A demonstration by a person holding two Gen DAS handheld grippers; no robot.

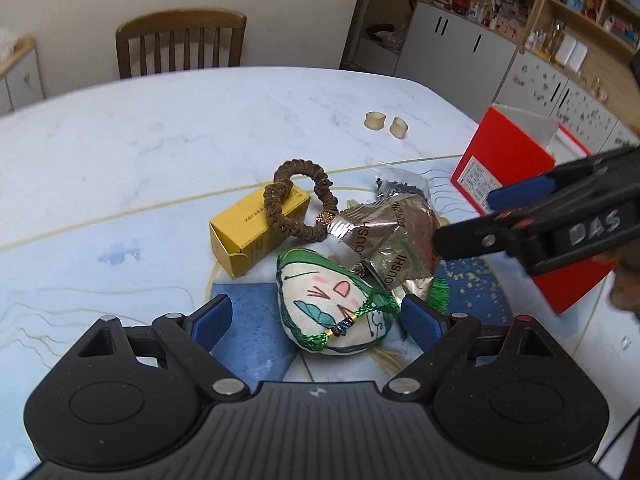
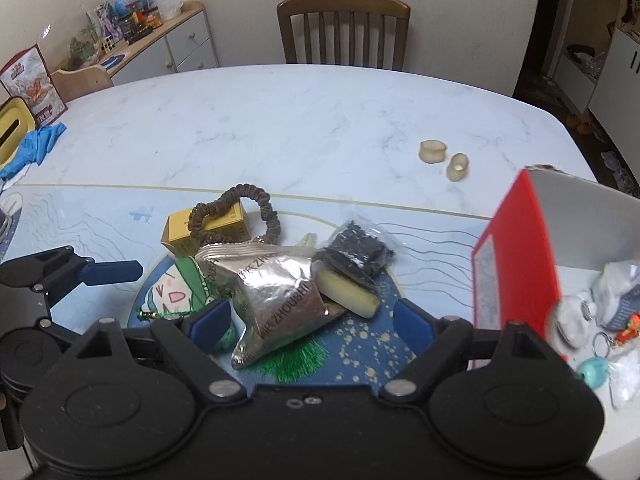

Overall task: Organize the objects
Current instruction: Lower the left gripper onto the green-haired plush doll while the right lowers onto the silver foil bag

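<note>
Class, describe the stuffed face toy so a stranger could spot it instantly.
Start at the red open-topped cardboard box on the marble-patterned table. In the pile beside it, nearest the camera, lies the cream stuffed face toy. Only it has green cord trim, pink cheeks and a drawn-on face.

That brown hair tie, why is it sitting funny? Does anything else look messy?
The brown hair tie is draped half over the yellow box, whose end flap hangs open. The silver packet lies crumpled across the plush charm. It is one jumbled pile beside the red box. Nothing looks spilled.
</note>
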